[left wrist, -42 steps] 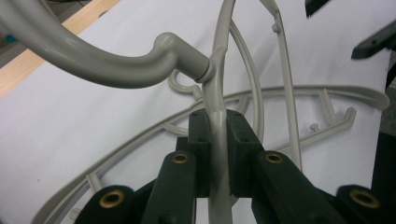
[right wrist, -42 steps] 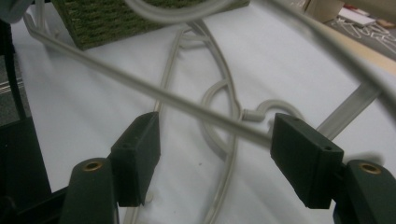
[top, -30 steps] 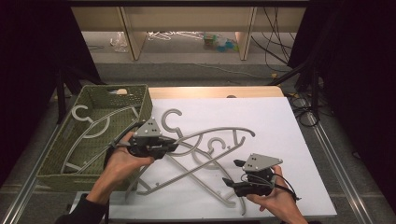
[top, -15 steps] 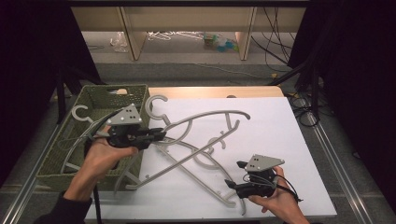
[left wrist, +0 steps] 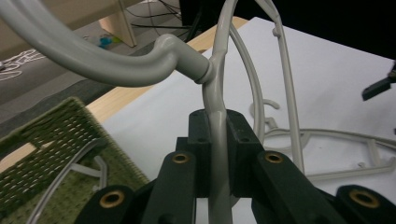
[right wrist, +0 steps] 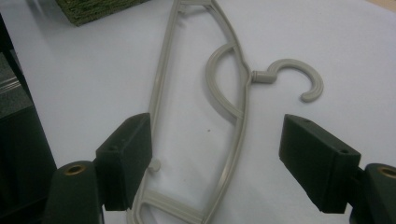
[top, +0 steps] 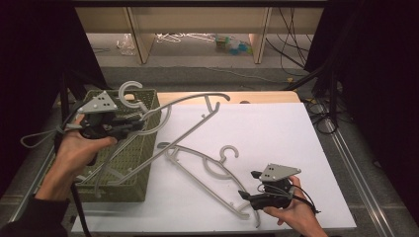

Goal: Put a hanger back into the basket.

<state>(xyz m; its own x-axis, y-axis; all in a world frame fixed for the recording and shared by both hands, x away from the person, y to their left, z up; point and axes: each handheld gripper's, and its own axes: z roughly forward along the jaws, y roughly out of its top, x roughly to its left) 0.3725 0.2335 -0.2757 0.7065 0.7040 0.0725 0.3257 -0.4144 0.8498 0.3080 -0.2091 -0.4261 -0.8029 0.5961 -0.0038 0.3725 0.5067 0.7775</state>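
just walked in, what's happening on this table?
A person is clearing grey plastic hangers off a white table into a green basket. The left gripper is shut on one hanger just below its hook, holding it up over the basket. The right gripper is open, hovering over a second hanger lying flat on the table. More hangers already lie in the basket.
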